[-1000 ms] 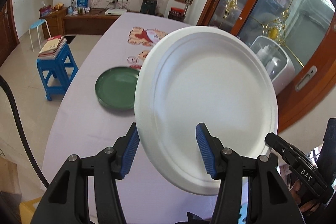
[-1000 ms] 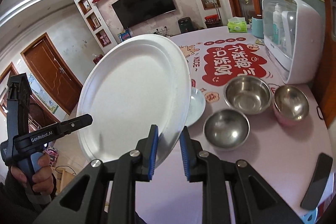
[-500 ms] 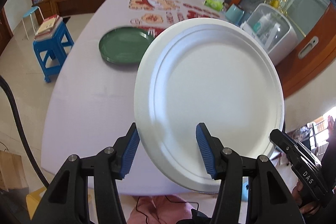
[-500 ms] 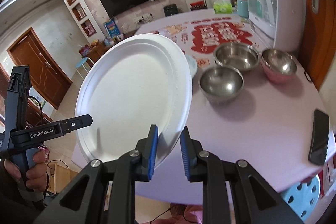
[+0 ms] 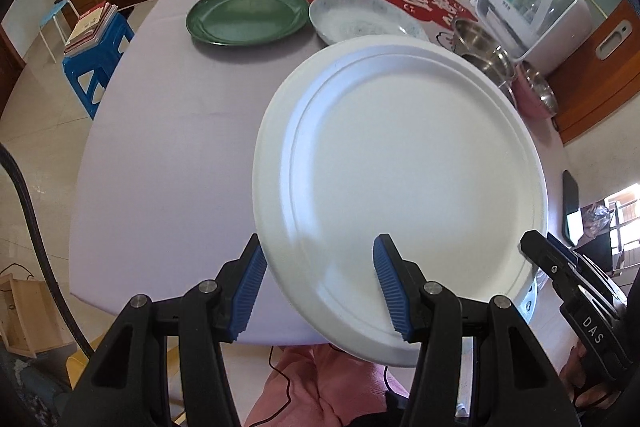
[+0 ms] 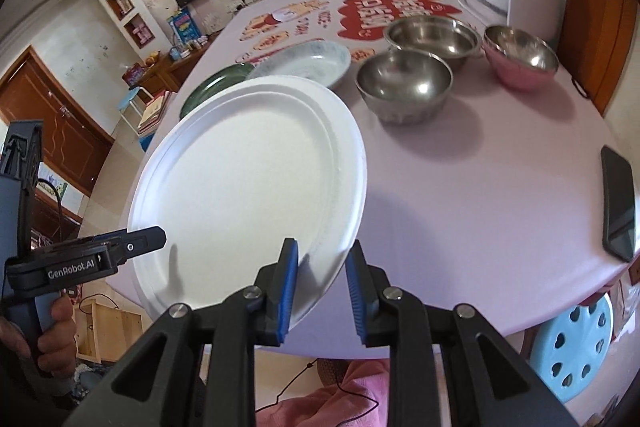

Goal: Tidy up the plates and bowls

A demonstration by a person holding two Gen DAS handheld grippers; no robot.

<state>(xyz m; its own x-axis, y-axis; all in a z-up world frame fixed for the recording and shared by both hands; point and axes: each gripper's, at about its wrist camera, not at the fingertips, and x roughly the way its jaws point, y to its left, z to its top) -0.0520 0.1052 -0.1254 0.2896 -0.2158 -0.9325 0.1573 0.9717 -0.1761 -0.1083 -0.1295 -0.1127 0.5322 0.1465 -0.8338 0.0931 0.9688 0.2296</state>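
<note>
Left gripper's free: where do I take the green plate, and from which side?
Take the green plate by its near rim, probably coming in low with the left gripper from the near left. It lies flat on the table, so only the upturned rim offers a pinch, jaws astride it. The speckled plate crowds its right edge.

My right tool and left tool are black with blue ribbed pads. Plates: one plain white, one green, one pale speckled blue. Worktop: lilac with red prints.
</note>
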